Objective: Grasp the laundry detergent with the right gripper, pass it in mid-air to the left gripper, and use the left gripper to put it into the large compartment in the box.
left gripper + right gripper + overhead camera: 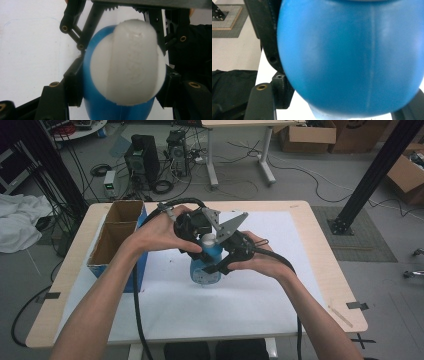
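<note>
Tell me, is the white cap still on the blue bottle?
Yes, on. The white cap sits on top of the blue bottle, with the left tongs closed around the bottle just below it.

High view: the blue bottle (206, 265) stands at centre frame on the table (300, 285), hemmed in by the left tool (192, 237) from the upper left and the right tool (232, 252) from the right. An open cardboard box (117, 232) blocks the left of the frame, near the left forearm. Bare white table surface lies free across the lower centre, lower right and upper right; cables trail down toward the bottom edge.
</note>
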Motion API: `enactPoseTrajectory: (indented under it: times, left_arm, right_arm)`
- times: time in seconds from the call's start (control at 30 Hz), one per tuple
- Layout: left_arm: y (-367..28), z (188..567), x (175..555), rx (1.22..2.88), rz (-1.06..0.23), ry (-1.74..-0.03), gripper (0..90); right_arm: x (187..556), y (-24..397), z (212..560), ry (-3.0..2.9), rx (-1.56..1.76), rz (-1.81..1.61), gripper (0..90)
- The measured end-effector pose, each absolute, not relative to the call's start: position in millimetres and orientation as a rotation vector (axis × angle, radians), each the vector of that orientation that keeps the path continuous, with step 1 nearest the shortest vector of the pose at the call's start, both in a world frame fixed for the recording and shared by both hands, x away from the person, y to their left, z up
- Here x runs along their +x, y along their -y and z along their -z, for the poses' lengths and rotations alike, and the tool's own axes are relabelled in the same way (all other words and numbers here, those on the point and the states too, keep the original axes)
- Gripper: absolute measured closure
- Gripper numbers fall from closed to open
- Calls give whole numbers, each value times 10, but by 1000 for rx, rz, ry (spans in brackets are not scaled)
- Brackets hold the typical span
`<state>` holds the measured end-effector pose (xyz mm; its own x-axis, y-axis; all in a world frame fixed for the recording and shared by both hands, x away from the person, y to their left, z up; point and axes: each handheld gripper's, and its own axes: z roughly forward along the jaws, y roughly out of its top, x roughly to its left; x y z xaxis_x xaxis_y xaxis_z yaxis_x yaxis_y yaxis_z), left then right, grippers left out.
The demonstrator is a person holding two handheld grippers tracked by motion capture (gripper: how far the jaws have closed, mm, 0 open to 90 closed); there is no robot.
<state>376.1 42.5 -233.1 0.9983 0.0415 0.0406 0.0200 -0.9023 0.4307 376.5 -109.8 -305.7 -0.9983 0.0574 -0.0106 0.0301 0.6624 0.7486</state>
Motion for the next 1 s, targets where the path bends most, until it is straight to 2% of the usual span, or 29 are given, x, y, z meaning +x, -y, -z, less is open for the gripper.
enactPoseTrajectory:
  times: [0.23, 0.37, 0.67, 1.0]
  left_arm:
    - [-439, 2338, 3756, 2697, -63, -55, 380]
    - [-438, 2338, 3753, 2700, -63, -60, 380]
    - [-446, 2324, 3746, 2698, -60, -69, 379]
    - [-501, 2294, 3760, 2719, -60, -136, 380]
  right_arm:
    - [3769, 1105, 3070, -2839, 97, -1260, 255]
    - [3776, 1123, 3067, -2835, 125, -1257, 155]
    - [3786, 1217, 3022, -2837, 145, -1235, 151]
    - [3793, 1424, 2996, -2891, 225, -1047, 162]
